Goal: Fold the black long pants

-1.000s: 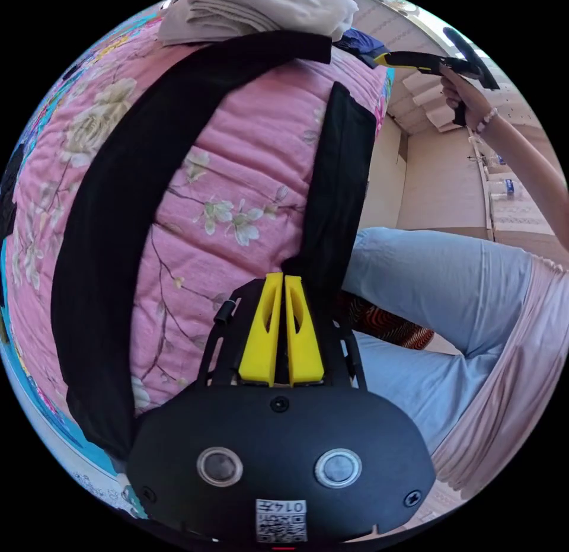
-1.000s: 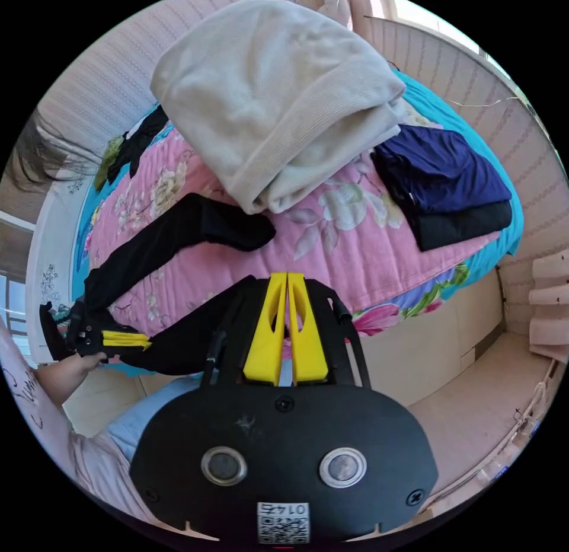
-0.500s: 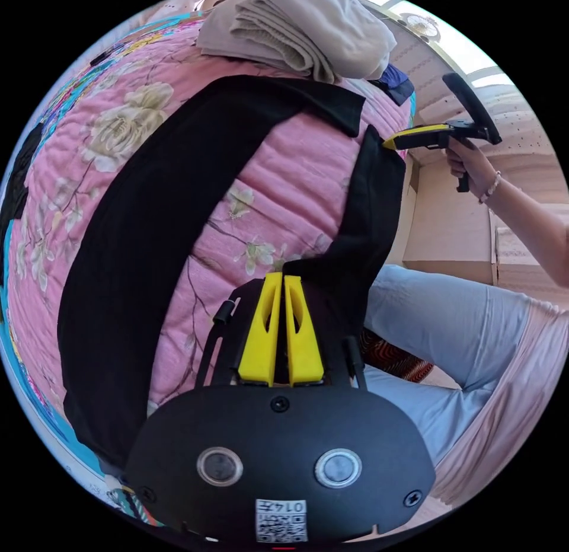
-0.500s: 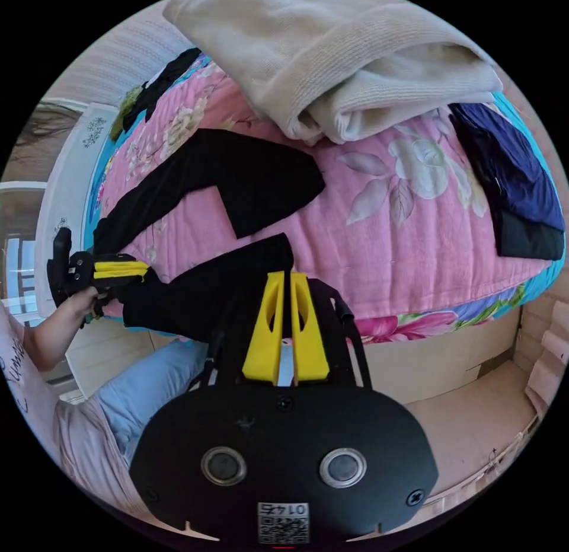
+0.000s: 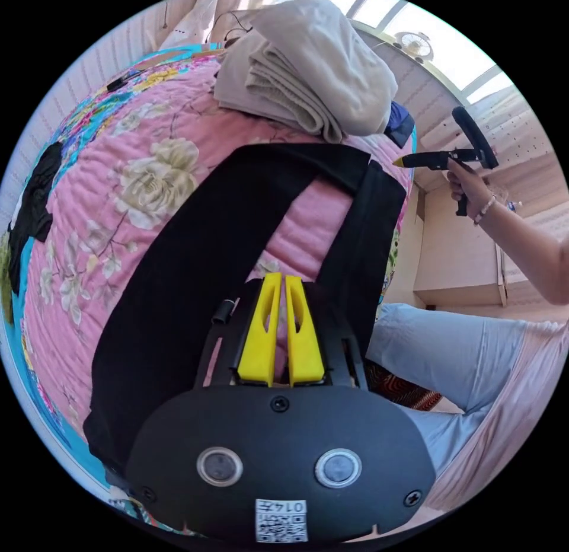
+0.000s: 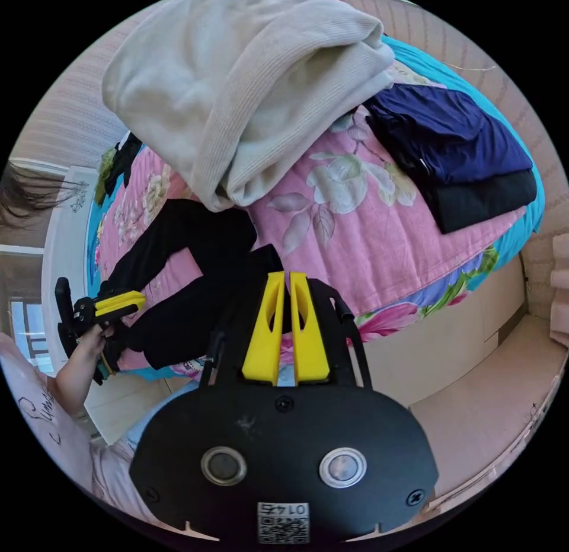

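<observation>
My left claw [image 5: 278, 279] is sitting with its jaws nearly together, a thin gap between them, nothing pinched that I can make out; it's hovering over the crotch end of the black pants [image 5: 195, 261]. The pants are lying on the pink floral quilt [image 5: 89, 232] with both legs running away from that claw, the cuffs nearly meeting at the far end by the bed edge. My right claw [image 6: 283, 277] is also reading narrow, its tips sitting over the leg cuff near the bed edge; can't tell if it's gripping cloth. In the left gripper view my right hand [image 5: 468, 184] is holding that claw out level, just off the cuffs. In the right gripper view my left hand [image 6: 98, 332] is gripping its handle at the waist end. A folded beige garment [image 6: 237, 89] and a navy one [image 6: 450, 131] are lying further up the quilt.
</observation>
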Tool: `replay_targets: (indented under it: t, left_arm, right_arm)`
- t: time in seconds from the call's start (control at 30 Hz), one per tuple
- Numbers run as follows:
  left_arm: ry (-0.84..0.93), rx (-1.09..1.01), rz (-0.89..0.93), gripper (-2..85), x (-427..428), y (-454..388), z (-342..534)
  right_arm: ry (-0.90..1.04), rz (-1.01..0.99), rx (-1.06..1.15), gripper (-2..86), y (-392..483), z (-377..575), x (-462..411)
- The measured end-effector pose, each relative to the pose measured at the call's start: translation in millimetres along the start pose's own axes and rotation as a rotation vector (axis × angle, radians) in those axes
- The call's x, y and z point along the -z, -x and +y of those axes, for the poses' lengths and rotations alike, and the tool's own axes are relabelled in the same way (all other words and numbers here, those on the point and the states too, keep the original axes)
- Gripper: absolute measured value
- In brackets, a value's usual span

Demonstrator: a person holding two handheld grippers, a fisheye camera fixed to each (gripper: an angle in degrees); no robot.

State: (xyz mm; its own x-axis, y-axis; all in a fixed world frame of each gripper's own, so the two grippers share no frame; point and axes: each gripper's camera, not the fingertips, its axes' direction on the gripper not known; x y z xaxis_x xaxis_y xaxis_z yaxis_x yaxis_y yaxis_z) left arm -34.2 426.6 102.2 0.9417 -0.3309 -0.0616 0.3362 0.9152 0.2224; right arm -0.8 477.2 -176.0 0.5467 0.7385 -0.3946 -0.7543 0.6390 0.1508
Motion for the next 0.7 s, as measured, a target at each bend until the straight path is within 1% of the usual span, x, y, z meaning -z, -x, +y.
replay_targets:
  t: [0.03, 0.1, 0.17, 0.2, 0.27, 0.33, 0.37, 0.43, 0.47, 0.5, 0.53, 0.57, 0.67, 0.7]
  left_arm:
    - [-0.031, -0.019, -0.012, -0.3, 11, 1, -4]
    - [-0.072, -0.031, 0.019, 0.3, 22, 5, -13]
    - [-0.132, -0.003, 0.095, 3.2, 25, 11, -30]
    - [-0.138, 0.006, 0.110, 3.7, 23, 11, -35]
    - [-0.152, 0.046, 0.129, 5.0, 17, 7, -54]
    - [-0.193, 0.061, 0.182, 5.7, 12, -2, -61]
    - [-0.198, 0.088, 0.249, 6.3, 8, -5, -63]
    - [-0.164, 0.104, 0.300, 6.7, 5, -12, -62]
    - [-0.176, 0.092, 0.240, 6.4, 16, -19, -56]
    - [-0.207, 0.074, 0.194, 6.1, 24, -24, -51]
    - [-0.274, 0.040, 0.118, 5.5, 42, -31, -40]
    - [-0.334, 0.018, 0.073, 5.3, 58, -36, -30]
    - [-0.415, -0.043, 0.043, 4.8, 85, -43, -18]
    - [-0.430, -0.053, 0.028, 4.6, 88, -45, -18]
  right_arm:
    - [-0.055, 0.002, -0.013, 2.3, 1, 0, 9]
    - [-0.096, -0.046, 0.006, 3.9, 3, -4, 16]
    - [-0.087, -0.088, 0.009, 6.5, 3, -12, 13]
    - [-0.072, -0.108, 0.007, 8.1, 1, -18, 8]
    - [-0.039, -0.137, -0.010, 8.6, -5, -25, -4]
    - [-0.008, -0.225, -0.017, 5.5, -11, -30, -14]
    - [-0.020, -0.238, -0.015, 4.5, -11, -29, -11]
    - [-0.068, -0.270, 0.029, 2.6, -5, -22, 11]
    - [-0.076, -0.291, 0.040, 2.4, -3, -20, 17]
    - [-0.088, -0.364, 0.072, 2.1, 0, -18, 31]
    - [-0.097, -0.445, 0.089, 1.9, 2, -17, 43]
    - [-0.102, -0.478, 0.094, 1.8, 2, -17, 49]
    - [-0.168, -0.566, 0.031, 1.5, -7, -25, 74]
    - [-0.204, -0.599, -0.029, 1.5, -16, -30, 79]
